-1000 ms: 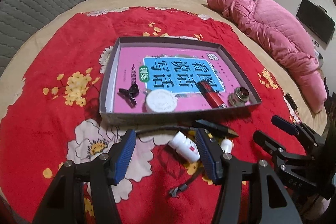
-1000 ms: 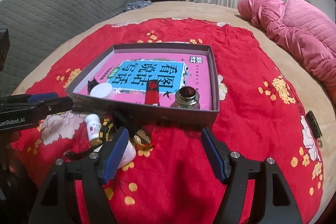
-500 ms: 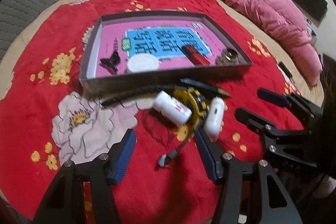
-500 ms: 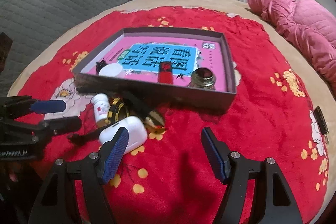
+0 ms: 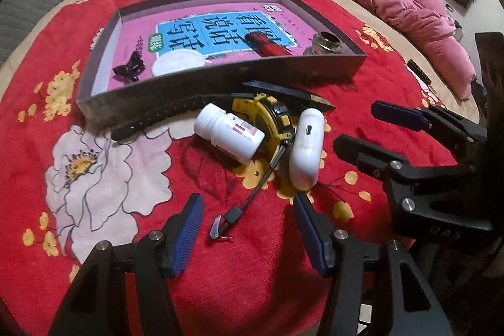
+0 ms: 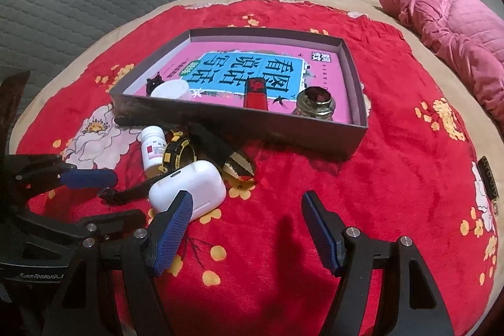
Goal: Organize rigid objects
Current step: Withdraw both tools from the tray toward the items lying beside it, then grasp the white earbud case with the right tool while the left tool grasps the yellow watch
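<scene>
In the left wrist view, I am holding my left tool (image 5: 247,218) released above the red flowered blanket (image 5: 283,288), with nothing between its blue pads. Just ahead of it a small black cord with a metal clip (image 5: 220,229) is lying on the blanket. Beyond that a white pill bottle (image 5: 228,133) is lying on its side, touching a yellow and black watch (image 5: 271,118). A white earbud case (image 5: 307,147) is lying just beside the watch, on its right. A black strap (image 5: 167,115) is running along the near wall of the grey shallow box (image 5: 220,77). Inside the box a pink book (image 5: 217,27) is covering the bottom, and on it are lying a black hair clip (image 5: 129,68), a white round lid (image 5: 178,63), a red lighter (image 5: 267,44) and a small glass jar (image 5: 324,43). My right tool (image 5: 362,128) is showing at the right side, also released.

In the right wrist view, I am holding my right tool (image 6: 247,218) released, with only blanket between its pads. Its left pad is just in front of the earbud case (image 6: 189,188). The pill bottle (image 6: 154,151) is looking upright here, beside the watch (image 6: 176,153). A dark folded tool with a toothed tip (image 6: 226,159) is lying near the box (image 6: 239,128). My left tool (image 6: 104,194) is at the left edge.
</scene>
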`<state>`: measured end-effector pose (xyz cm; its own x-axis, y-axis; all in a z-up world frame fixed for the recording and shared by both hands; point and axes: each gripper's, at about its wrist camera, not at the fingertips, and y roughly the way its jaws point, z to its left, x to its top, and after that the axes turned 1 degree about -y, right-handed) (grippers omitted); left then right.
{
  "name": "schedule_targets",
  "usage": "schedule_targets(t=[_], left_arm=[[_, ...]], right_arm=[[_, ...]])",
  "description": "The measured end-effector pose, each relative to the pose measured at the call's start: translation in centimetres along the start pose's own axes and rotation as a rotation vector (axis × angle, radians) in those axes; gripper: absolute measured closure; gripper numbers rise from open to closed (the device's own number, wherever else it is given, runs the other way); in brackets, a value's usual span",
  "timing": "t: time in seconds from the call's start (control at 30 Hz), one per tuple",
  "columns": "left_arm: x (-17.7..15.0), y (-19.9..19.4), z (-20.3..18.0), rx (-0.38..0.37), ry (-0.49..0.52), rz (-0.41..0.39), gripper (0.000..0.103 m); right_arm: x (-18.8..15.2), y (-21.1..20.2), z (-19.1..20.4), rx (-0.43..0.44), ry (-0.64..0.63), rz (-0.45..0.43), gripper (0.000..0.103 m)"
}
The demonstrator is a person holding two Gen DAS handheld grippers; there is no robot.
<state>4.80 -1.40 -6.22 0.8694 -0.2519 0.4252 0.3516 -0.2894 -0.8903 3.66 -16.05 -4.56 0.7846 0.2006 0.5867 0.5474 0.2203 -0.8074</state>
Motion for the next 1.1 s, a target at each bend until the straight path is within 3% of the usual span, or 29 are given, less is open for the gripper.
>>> schedule_targets(t=[0.2, 0.57, 1.1], left_arm=[[-0.1, 0.4, 0.5, -0.013, 0.017, 0.007, 0.05], [0.2, 0.6, 2.9, -0.093, 0.013, 0.015, 0.071], [0.3, 0.7, 2.9, -0.138, 0.057, 0.005, 0.072]], right_arm=[[-0.1, 0.4, 0.7, 0.027, -0.023, 0.004, 0.03], [-0.4, 1.6, 2.0, 0.13, -0.108, 0.019, 0.03], [0.1, 4.7, 3.6, 0.161, -0.197, 0.008, 0.03]])
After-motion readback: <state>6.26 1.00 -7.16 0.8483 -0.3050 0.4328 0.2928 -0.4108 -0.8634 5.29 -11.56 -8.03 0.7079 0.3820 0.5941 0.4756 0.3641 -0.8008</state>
